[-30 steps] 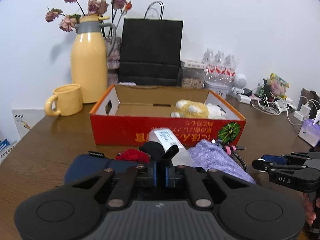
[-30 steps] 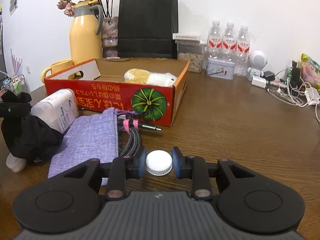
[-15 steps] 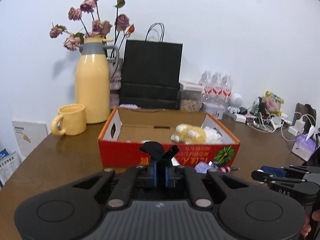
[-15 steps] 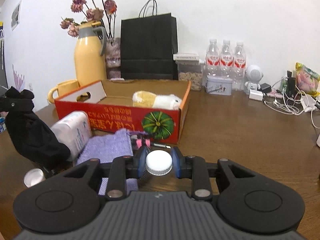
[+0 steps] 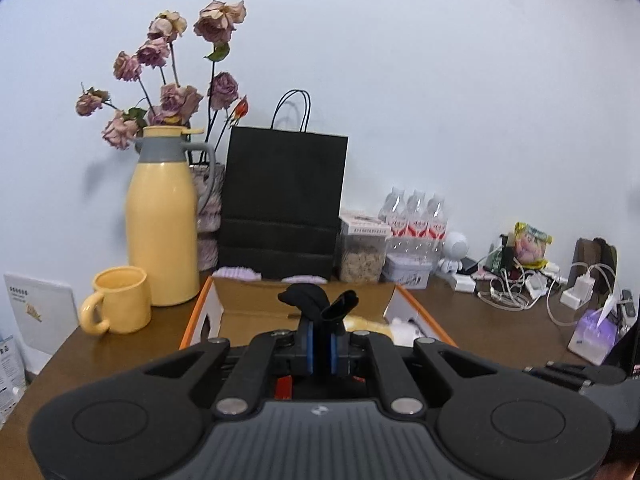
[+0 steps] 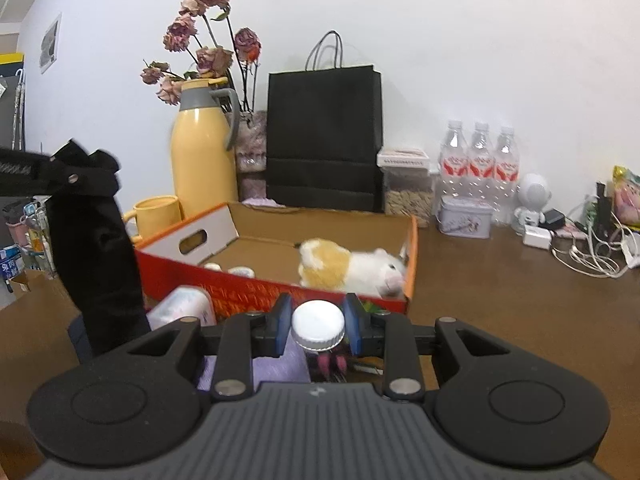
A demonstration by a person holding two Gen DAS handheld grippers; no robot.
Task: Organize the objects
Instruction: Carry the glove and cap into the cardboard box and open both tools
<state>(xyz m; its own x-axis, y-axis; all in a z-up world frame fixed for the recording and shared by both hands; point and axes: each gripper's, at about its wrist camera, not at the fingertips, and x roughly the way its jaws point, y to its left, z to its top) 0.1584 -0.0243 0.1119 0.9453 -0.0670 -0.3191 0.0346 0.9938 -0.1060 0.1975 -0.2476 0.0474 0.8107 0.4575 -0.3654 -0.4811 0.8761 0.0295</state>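
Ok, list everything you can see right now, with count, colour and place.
cardboard box: one, red and orange, centre of table
plush toy: one, white and yellow, inside box, right end
small pots: two, white, inside box, left
thermos jug: one, yellow, grey top, behind box
mug: one, yellow, beside jug
dried roses: bunch, dusty pink, behind jug
paper bag: one, black, against wall
water bottles: three, clear, red labels, right of bag
tin: one, pale, before bottles
cables and chargers: tangle, white, far right
black cloth: one, hanging from left gripper, jaws shut on it
white cap: one, in right gripper, jaws shut on it
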